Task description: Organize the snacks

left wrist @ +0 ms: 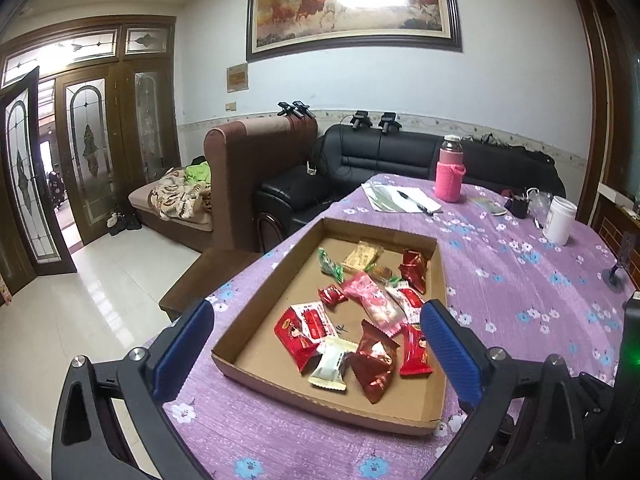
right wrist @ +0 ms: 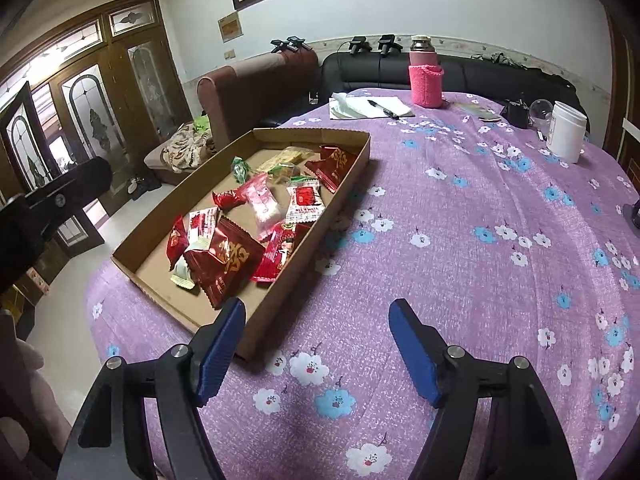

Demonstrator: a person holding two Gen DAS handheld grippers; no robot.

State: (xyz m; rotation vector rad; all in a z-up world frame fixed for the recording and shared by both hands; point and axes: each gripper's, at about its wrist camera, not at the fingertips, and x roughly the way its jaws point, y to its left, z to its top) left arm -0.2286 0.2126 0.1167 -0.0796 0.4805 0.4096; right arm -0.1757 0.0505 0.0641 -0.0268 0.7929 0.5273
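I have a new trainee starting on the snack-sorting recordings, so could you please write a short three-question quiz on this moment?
1. True or false: the left gripper is clamped on a snack.
2. Where do the snacks lie? A) loose on the purple tablecloth B) in the cardboard tray C) on the black sofa
3. Fill in: the bottle in the pink sleeve stands just to the right of the sheet of paper with a ___ on it.

Key
1. False: its jaws stand wide open over the tray's near end, holding nothing. The right gripper is open and empty too.
2. B
3. pen
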